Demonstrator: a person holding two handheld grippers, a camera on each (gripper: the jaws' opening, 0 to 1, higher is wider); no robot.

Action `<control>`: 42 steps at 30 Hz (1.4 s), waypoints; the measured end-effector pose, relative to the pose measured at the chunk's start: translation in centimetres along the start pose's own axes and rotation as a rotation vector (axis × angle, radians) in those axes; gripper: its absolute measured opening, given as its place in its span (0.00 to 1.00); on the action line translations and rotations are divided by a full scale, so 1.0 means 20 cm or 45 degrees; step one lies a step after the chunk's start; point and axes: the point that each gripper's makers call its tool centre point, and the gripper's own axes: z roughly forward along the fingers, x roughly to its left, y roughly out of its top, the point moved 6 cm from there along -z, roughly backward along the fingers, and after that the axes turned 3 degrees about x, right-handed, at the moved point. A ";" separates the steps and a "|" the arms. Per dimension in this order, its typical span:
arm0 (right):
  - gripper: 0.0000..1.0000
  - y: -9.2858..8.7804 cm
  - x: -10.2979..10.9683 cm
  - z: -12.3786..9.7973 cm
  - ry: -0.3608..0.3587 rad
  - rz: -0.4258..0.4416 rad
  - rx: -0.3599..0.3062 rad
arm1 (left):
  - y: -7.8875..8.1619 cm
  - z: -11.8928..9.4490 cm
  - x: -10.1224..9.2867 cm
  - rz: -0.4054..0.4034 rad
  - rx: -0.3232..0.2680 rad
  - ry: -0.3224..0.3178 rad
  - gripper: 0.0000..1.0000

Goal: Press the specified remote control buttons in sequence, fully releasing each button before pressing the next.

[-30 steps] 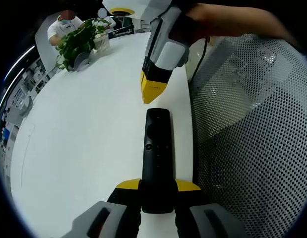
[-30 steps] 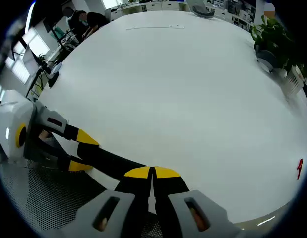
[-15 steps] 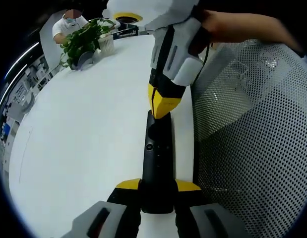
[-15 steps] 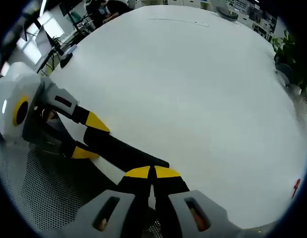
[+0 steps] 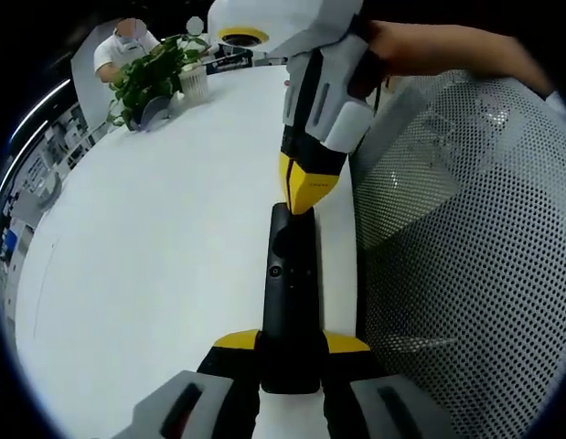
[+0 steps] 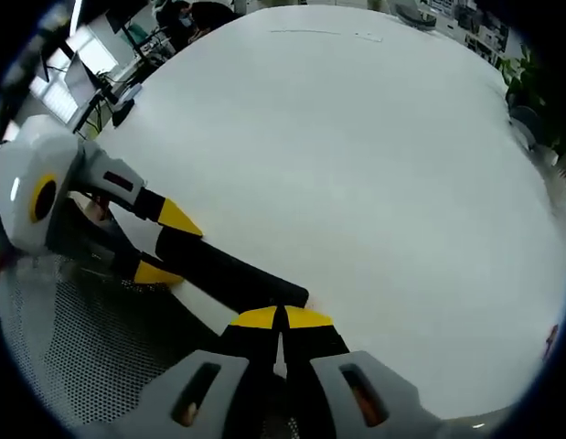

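A black remote control point(image 5: 290, 302) lies lengthwise between the yellow-tipped jaws of the left gripper point(image 5: 292, 344), which close on its near end from both sides and hold it. The remote points away from the camera along the edge of a white table point(image 5: 164, 238), with its far end close to the table's right border. In the left gripper view, the right gripper point(image 5: 305, 194) comes down from above, its two yellow tips pressed together with no gap, and those tips meet the top face of the remote at its far end. Whether they are pushing a button there cannot be told, since the tips hide that spot. The remote is slim, long and matte black, with a round dark pad near the far end and a small round button just below it toward the middle. In the right gripper view, the right gripper's point(image 6: 282, 318) own jaws rise closed from the bottom, their tips resting on the end of the remote point(image 6: 229, 274), which runs off to the left into the left gripper point(image 6: 159, 245). A grey perforated mesh surface point(image 5: 465, 247) sits beside the table. At the far end of the table a white ribbed pot point(image 5: 193, 84) holds a leafy green plant point(image 5: 153, 75).
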 end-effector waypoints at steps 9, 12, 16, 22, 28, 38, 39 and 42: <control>0.00 0.00 -0.01 0.00 0.011 0.019 0.013 | -0.01 0.00 0.02 -0.009 -0.038 -0.014 0.24; 0.00 -0.01 0.00 0.00 -0.012 -0.018 0.003 | -0.01 0.00 0.01 -0.006 -0.046 -0.010 0.24; 0.00 -0.01 -0.01 0.01 -0.013 -0.002 0.006 | -0.01 0.00 0.01 -0.012 -0.054 -0.005 0.24; 0.00 -0.01 0.00 -0.01 -0.003 0.015 0.003 | -0.01 0.00 0.02 -0.004 -0.050 -0.012 0.24; 0.00 -0.01 -0.02 -0.01 0.024 0.038 0.005 | -0.01 0.00 0.02 0.000 -0.054 -0.016 0.24; 0.00 -0.02 -0.11 -0.04 -0.052 0.107 -0.021 | 0.01 0.00 0.02 0.033 0.023 -0.027 0.24; 0.00 -0.01 -0.11 -0.05 -0.030 0.137 -0.049 | 0.01 0.01 0.02 0.045 0.028 -0.031 0.24; 0.00 0.00 -0.08 -0.05 0.042 0.163 -0.065 | 0.01 0.00 0.03 0.043 0.034 -0.038 0.24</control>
